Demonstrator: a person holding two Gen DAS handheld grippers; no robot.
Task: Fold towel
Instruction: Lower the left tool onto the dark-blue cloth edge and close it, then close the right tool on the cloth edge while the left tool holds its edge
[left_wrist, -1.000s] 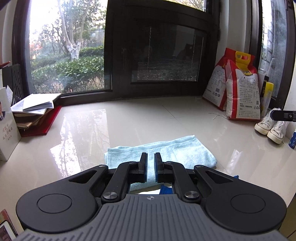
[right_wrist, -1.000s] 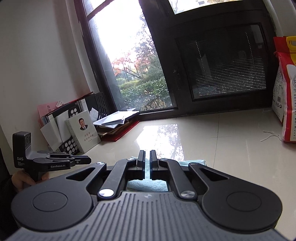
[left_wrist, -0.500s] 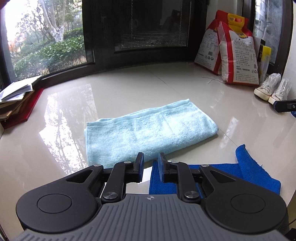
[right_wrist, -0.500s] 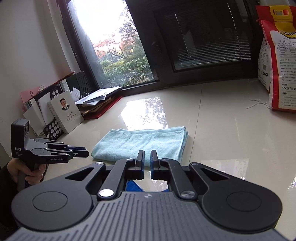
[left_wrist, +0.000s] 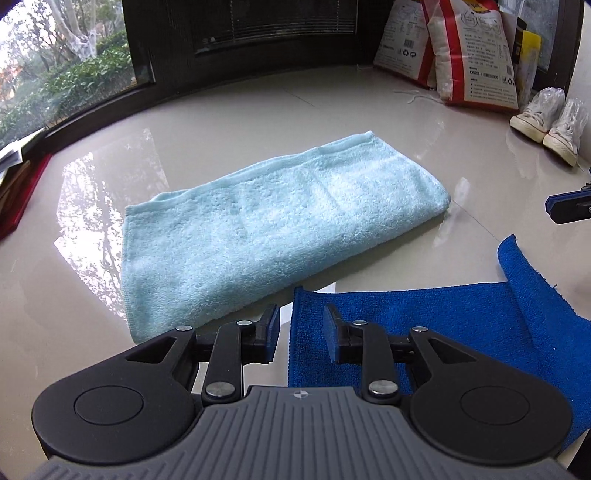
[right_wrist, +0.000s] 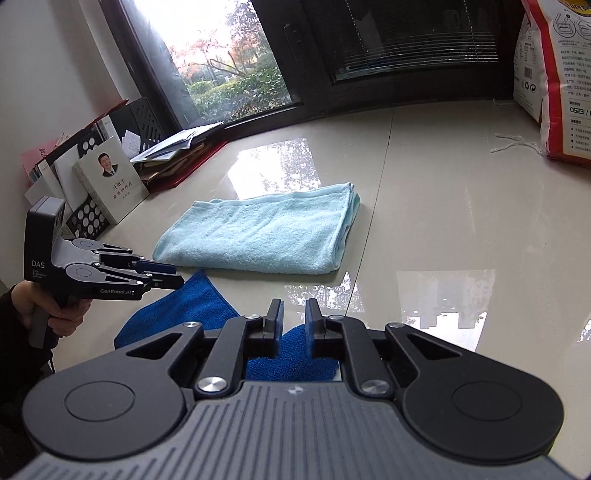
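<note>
A light blue towel (left_wrist: 273, 229) lies folded on the glossy floor; it also shows in the right wrist view (right_wrist: 266, 232). A dark blue towel (left_wrist: 443, 325) lies flat in front of it, with one corner turned up at the right; it shows in the right wrist view (right_wrist: 199, 314) too. My left gripper (left_wrist: 301, 321) is open and empty above the blue towel's near left corner. My right gripper (right_wrist: 294, 317) is open and empty above the blue towel's other end. The left gripper also shows in the right wrist view (right_wrist: 168, 275).
Rice bags (left_wrist: 461, 55) and white shoes (left_wrist: 546, 122) stand at the back right. Books and file holders (right_wrist: 110, 173) stand at the left wall. A dark window frame (left_wrist: 240, 48) runs along the back. The tiled floor (right_wrist: 461, 229) stretches right of the towels.
Both grippers have tilted down toward the floor and opened from shut. The dark blue towel has come into view under them.
</note>
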